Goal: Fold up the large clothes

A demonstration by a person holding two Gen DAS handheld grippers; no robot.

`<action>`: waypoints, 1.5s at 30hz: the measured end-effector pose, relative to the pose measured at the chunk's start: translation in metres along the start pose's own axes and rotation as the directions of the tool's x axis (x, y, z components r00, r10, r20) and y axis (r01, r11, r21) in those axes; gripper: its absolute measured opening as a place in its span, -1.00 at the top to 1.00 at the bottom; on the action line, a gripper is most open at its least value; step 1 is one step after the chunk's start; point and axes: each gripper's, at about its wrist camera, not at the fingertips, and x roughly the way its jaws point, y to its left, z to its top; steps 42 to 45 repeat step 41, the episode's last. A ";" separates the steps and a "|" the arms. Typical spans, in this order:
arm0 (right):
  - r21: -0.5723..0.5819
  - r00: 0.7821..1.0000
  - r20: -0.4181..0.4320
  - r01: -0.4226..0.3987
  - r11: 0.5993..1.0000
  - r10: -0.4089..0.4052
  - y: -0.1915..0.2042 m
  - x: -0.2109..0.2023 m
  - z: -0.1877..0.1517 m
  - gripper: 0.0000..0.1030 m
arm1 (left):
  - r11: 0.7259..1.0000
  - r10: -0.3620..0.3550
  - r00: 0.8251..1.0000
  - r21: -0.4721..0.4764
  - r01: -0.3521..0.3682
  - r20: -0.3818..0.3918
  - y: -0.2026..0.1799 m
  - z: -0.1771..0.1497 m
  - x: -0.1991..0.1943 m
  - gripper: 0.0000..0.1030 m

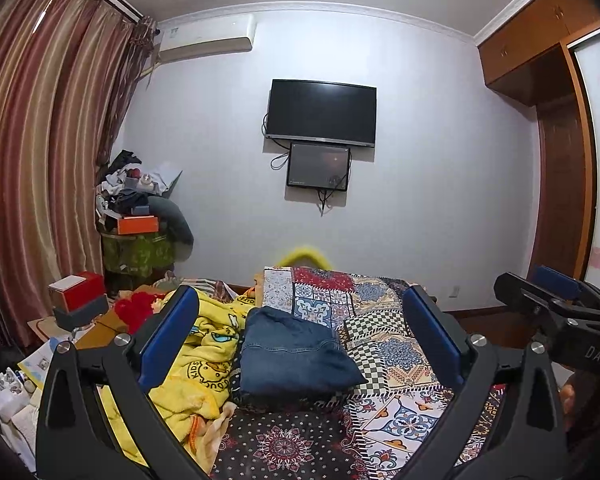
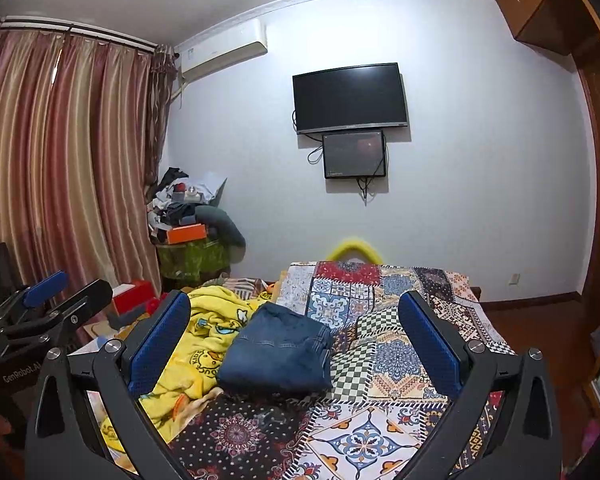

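Note:
A folded pair of blue jeans (image 1: 296,356) (image 2: 276,356) lies in a compact bundle on the bed, partly on the yellow cartoon blanket (image 1: 204,360) (image 2: 196,344) and partly on the patchwork bedspread (image 1: 392,352) (image 2: 384,352). My left gripper (image 1: 300,292) hovers above the near end of the bed, open, its blue pads spread to either side of the jeans with nothing held. My right gripper (image 2: 294,296) is likewise open and empty, framing the jeans from slightly further right. Each gripper shows at the edge of the other's view: the right gripper (image 1: 556,300), the left gripper (image 2: 48,304).
A cluttered side table (image 1: 72,320) with a red box (image 1: 80,288) stands left of the bed. Behind it a piled stand (image 1: 140,216) meets the striped curtains (image 1: 32,160). A television (image 1: 322,112) hangs on the far wall. A wooden wardrobe (image 1: 564,184) lines the right side.

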 end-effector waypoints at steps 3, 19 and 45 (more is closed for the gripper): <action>-0.001 1.000 0.000 0.001 1.000 -0.001 0.000 0.000 -0.001 -1.00 | 1.000 -0.005 1.000 -0.006 0.005 -0.002 0.001 0.000 0.000 -0.99; 0.009 1.000 -0.003 -0.002 1.000 0.002 -0.003 -0.001 -0.001 -1.00 | 0.999 -0.042 0.999 0.011 0.043 -0.017 -0.006 0.001 0.002 -0.99; 0.030 1.000 -0.011 0.000 1.000 0.001 -0.007 0.001 -0.003 -1.00 | 0.995 -0.082 0.996 0.053 0.083 -0.024 -0.016 -0.002 0.001 -0.99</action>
